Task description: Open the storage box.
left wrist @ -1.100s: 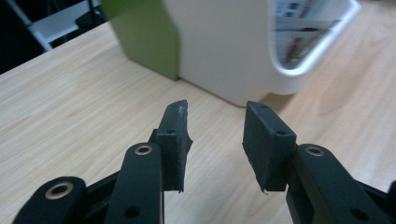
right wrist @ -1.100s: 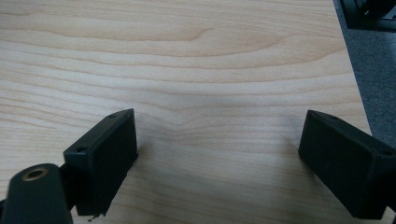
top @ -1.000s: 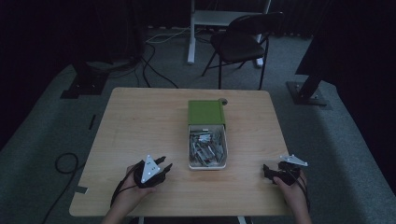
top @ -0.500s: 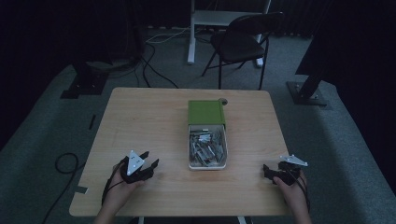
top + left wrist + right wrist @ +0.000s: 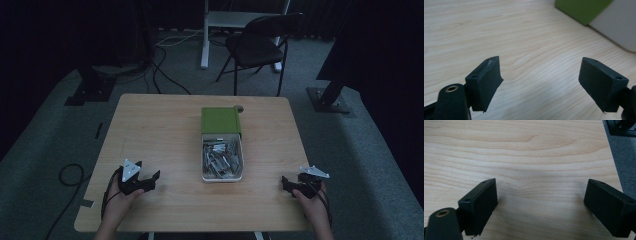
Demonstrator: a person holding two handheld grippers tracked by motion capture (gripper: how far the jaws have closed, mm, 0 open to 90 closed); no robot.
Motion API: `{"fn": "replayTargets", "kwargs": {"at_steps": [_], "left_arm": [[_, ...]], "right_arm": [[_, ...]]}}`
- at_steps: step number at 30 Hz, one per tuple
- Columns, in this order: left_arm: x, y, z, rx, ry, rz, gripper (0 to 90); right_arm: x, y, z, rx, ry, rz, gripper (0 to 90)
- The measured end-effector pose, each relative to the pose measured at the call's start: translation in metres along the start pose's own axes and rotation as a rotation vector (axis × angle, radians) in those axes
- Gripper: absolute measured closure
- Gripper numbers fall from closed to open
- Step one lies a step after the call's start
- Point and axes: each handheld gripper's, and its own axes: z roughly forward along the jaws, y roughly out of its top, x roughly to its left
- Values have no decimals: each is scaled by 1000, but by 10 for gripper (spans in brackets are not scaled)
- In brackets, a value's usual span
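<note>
Item 1. Left gripper (image 5: 145,179): held low over the near left part of the table (image 5: 160,125), jaws spread wide with nothing between them, seen plainly in the left gripper view (image 5: 540,85). Since a second ago it has drawn back toward the near edge and turned, so that its jaws now point toward the tray. Judged: an approach being lined up, no grasp begun.

Item 2. Right gripper (image 5: 287,186): at the near right corner of the table, jaws likewise wide apart and empty (image 5: 541,207). No change in place across the last second (it appears to be waiting).

Item 3. White tray (image 5: 222,176): at the table's middle, well apart from both grippers, loaded with a heap of small metal parts (image 5: 221,156). A green lid or box (image 5: 220,120) adjoins its far end; whether it overlaps the tray or only butts against it cannot be told from the high view. Neither has moved.

Item 4. Poorly seen: the room is dim, and the parts read as a grey tangle, possibly clips or bolts; no single piece can be picked out. The left gripper view cuts the tray wall (image 5: 616,25) and the green piece (image 5: 584,10) off at its upper right corner. A small dark object (image 5: 239,108) beside the green piece's far corner is too small to identify.
</note>
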Motion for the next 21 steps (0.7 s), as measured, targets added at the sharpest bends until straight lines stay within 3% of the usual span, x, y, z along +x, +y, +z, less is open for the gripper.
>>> {"fn": "replayTargets", "kwargs": {"at_steps": [5,6,9,16,18,21], "left_arm": [[9,-1,-3,6,81,-13,98],[9,-1,-3,6,81,-13,98],[15,-3,-5,13,118,-70,98],[26,-7,-10,67,222,-100,98],[28,-8,-12,91,228,-89,97],[30,-10,-12,118,216,-114,98]], "right_arm": [[0,0,0,0,0,0,110],[0,0,0,0,0,0,110],[0,0,0,0,0,0,110],[0,0,0,0,-2,1,110],[0,0,0,0,-3,3,110],[0,0,0,0,-4,4,110]]}}
